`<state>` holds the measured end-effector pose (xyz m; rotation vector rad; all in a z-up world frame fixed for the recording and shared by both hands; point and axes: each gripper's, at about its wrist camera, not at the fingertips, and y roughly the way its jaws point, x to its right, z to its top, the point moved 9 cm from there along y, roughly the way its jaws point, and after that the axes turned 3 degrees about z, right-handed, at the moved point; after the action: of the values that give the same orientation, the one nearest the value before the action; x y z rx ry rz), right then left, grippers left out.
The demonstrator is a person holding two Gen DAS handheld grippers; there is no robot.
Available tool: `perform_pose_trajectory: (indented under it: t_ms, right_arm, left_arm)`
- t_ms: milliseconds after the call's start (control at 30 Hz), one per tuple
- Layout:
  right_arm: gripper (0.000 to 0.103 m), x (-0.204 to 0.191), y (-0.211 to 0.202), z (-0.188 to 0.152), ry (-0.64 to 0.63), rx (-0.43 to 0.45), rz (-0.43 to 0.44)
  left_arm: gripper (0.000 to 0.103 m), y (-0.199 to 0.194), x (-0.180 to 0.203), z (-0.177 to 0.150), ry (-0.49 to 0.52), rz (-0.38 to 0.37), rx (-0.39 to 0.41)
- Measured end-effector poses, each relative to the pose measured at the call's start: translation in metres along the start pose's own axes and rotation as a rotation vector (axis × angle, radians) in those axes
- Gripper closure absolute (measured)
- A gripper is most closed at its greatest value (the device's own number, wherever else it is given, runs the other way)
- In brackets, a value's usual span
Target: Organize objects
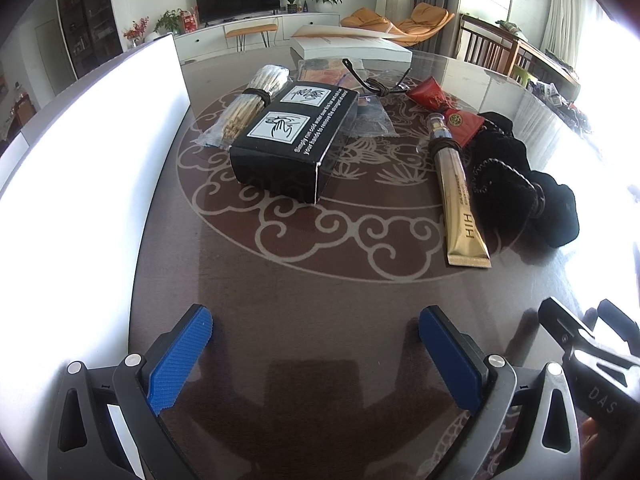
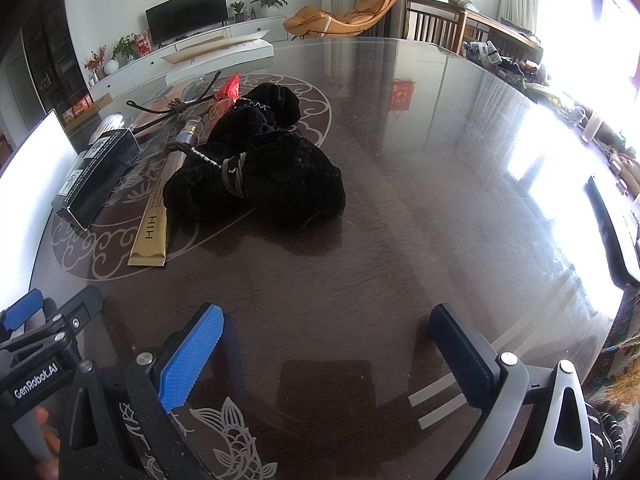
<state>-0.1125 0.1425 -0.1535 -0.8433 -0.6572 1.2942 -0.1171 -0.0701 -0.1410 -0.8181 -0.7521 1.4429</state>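
On the dark round table [image 1: 304, 288] lie a black box [image 1: 294, 142] with white labels, a bundle of pale sticks [image 1: 250, 106] in clear wrap, a gold tube [image 1: 458, 196] and a black velvet pouch [image 1: 520, 184]. A red packet [image 1: 434, 104] and dark glasses [image 1: 374, 84] lie further back. My left gripper [image 1: 314, 338] hovers open near the table's front, well short of the box. In the right wrist view the pouch [image 2: 264, 168], the tube [image 2: 154, 228] and the box [image 2: 94, 176] lie ahead to the left. My right gripper [image 2: 326, 334] is open and holds nothing.
A bright white panel [image 1: 80, 184] stands along the left of the table. A white flat box [image 1: 352, 48] sits at the far edge. The other gripper's body [image 1: 592, 360] shows at lower right. Bare tabletop [image 2: 460, 184] spreads to the right of the pouch. Chairs stand beyond.
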Motion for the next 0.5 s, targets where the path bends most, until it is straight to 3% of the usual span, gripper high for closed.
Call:
perform_pose_trajectory:
  t_ms: [200, 500]
  right_arm:
    - [0.000, 0.000, 0.000, 0.000, 0.000, 0.000, 0.000]
    - [0.000, 0.000, 0.000, 0.000, 0.000, 0.001, 0.000]
  left_arm:
    - [0.000, -0.008, 0.004, -0.018, 0.041, -0.021, -0.084]
    - [0.000, -0.011, 0.006, -0.023, 0.058, -0.029, -0.120]
